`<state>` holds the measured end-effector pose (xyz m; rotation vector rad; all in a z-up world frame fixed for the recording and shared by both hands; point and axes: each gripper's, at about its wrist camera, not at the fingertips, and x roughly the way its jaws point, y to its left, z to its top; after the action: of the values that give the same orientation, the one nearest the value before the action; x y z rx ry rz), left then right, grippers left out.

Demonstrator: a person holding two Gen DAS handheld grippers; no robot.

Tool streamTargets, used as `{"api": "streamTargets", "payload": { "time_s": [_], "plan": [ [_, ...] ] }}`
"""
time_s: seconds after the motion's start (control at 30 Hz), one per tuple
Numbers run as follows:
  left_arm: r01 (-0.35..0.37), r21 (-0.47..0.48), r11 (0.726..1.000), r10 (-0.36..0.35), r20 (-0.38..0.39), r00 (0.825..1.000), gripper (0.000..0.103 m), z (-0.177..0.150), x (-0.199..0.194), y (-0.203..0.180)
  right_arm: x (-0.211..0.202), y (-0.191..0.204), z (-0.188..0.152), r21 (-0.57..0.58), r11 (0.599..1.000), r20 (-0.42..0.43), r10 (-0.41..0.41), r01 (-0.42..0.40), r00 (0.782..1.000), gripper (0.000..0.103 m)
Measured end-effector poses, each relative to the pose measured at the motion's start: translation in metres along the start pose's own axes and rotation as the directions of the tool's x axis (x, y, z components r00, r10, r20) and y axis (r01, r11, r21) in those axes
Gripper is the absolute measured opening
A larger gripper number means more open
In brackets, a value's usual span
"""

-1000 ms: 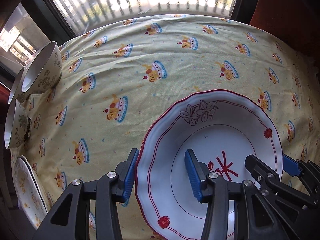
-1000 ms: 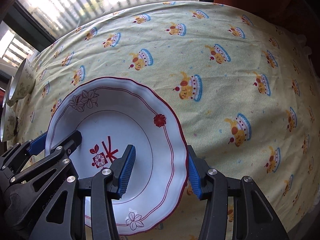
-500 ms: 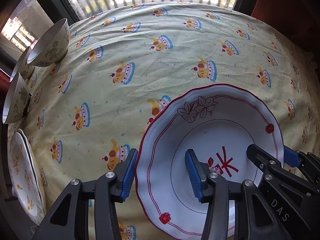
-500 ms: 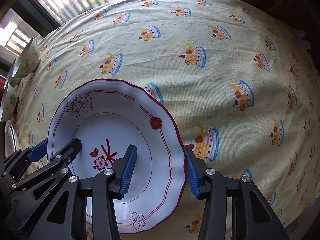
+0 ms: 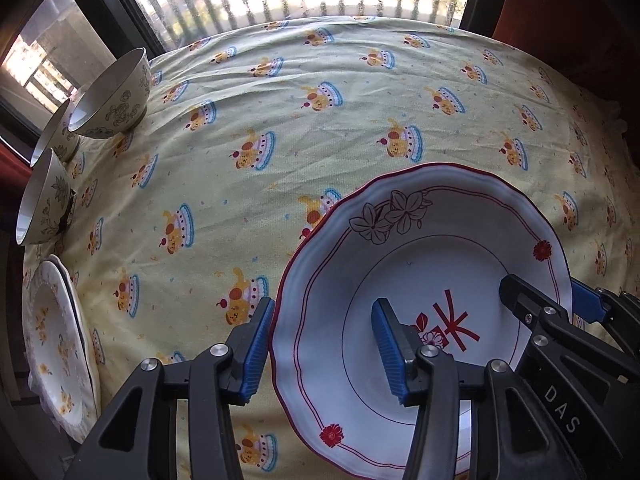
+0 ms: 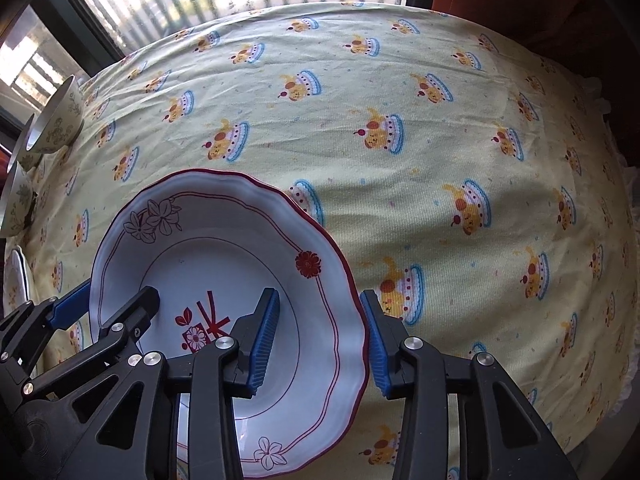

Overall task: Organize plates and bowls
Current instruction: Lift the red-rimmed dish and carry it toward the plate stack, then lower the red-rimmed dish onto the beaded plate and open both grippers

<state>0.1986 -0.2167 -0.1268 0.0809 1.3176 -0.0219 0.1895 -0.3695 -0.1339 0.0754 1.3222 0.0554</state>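
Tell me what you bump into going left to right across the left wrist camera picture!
Yellow-flowered plates at the left edge → left gripper, its fingers on either side of the rim → red-trimmed plate → right gripper on the plate's far rim.

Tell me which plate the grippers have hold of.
The red-rimmed plate with the red flowers, straddled at opposite edges by the left gripper and right gripper. The yellow-flowered plates sit untouched at the table's left edge.
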Motion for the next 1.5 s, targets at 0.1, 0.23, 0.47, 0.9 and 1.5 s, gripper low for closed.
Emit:
{"api": "streamTargets", "payload": {
  "time_s": [0.1,0.23,0.47,0.9,1.5],
  "plan": [
    [0.000,-0.003,1.000,0.000,0.021,1.000,0.050,-0.004,-0.012,0.006,-0.014,0.007,-0.003,-0.010,1.000,0.025,-0.014,0.015,1.000,0.045],
    [0.000,-0.029,1.000,0.001,0.034,0.999,0.050,-0.005,-0.019,0.021,-0.026,0.017,-0.008,-0.003,1.000,0.042,-0.003,0.003,0.999,0.045],
    [-0.027,-0.102,0.994,0.033,0.064,0.997,0.050,-0.016,-0.035,0.056,-0.034,0.055,-0.015,-0.030,0.999,0.058,0.013,-0.011,0.998,0.045],
    [0.056,-0.070,0.996,-0.049,0.102,0.994,0.050,-0.035,-0.044,0.148,-0.053,0.140,-0.035,0.003,1.000,0.109,-0.029,0.029,0.994,0.045],
    [0.088,0.028,0.996,-0.091,0.116,0.989,0.050,-0.059,-0.051,0.299,-0.066,0.299,-0.067,0.093,0.994,0.134,-0.078,0.066,0.988,0.045]
  ]
}}
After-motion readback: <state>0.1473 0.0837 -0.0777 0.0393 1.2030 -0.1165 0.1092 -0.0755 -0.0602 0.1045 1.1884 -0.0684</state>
